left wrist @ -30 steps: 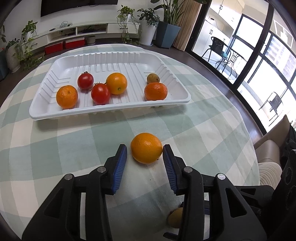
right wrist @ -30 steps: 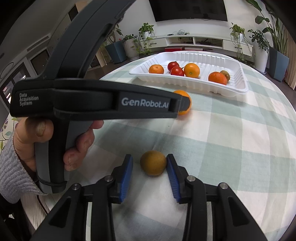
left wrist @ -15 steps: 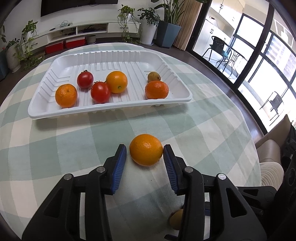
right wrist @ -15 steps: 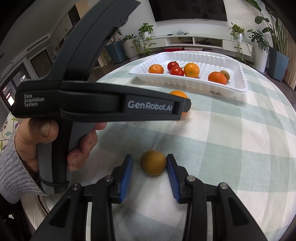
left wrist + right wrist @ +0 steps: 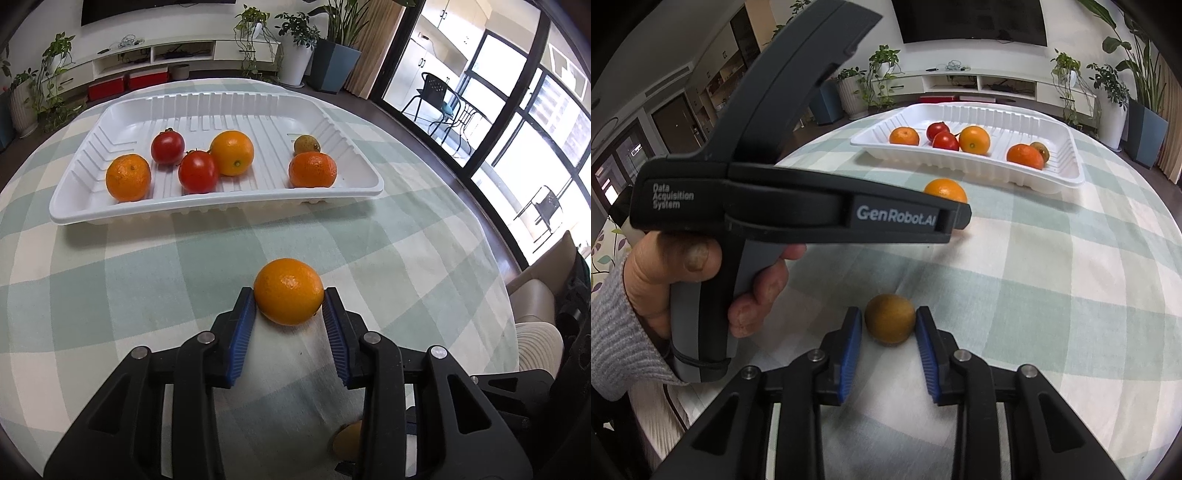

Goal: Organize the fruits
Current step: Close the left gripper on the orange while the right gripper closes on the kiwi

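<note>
Between the blue pads of the left tool (image 5: 289, 302), at six o'clock on the desk (image 5: 110, 288) with its green-and-white checked cloth, sits a round orange (image 5: 289, 291); the jaws have just been closing and both pads now press its sides. At five o'clock from it, a small brown-green round fruit (image 5: 890, 319) rests on the cloth, clamped by the right tool (image 5: 889, 326), whose jaws have likewise just closed onto it. Toward twelve o'clock lies a white ribbed plastic tray (image 5: 221, 218) holding three oranges, two red tomatoes (image 5: 197, 171) and another small brown-green fruit. A hand (image 5: 701, 280) in a grey knit sleeve grips the left tool's handle.
</note>
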A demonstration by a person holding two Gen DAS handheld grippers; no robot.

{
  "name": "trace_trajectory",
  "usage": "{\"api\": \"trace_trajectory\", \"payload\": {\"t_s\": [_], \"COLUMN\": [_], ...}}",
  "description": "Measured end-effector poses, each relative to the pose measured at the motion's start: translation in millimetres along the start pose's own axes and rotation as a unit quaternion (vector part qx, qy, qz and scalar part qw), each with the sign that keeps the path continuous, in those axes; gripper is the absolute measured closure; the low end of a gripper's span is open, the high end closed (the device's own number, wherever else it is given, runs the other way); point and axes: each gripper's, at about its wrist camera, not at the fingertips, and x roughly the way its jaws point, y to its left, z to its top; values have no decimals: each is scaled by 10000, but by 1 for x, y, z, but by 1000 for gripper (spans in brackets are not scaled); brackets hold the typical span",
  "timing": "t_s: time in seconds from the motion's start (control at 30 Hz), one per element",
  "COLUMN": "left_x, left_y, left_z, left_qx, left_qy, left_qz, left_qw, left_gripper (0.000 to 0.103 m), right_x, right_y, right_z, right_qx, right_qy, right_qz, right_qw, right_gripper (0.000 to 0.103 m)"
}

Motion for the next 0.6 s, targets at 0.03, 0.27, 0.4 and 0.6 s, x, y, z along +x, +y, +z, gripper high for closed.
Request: {"api": "trace_trajectory", "payload": {"t_s": [0.03,0.27,0.4,0.6], "left_x": [0,-8,-15,-27], "left_y": [1,5,6,7], "left_z": [0,-3,-4,-7], "left_qx": [-17,-80,-66,-45], "left_qy": [1,-46,-94,-156], "left_qz": [-7,-17,0,19], "left_qw": [10000,10000,9999,9999], "left_gripper": [68,68,68,68], "right_x": [0,0,-1,-2], "right_y": [0,-3,-5,-8], "right_z": [0,0,0,2], "right_qx": [14,114,201,305], "right_qy": [0,-2,-21,-80], "right_qz": [25,162,221,269], "right_qw": [10000,9998,9996,9991], "right_gripper": [72,72,72,72]}}
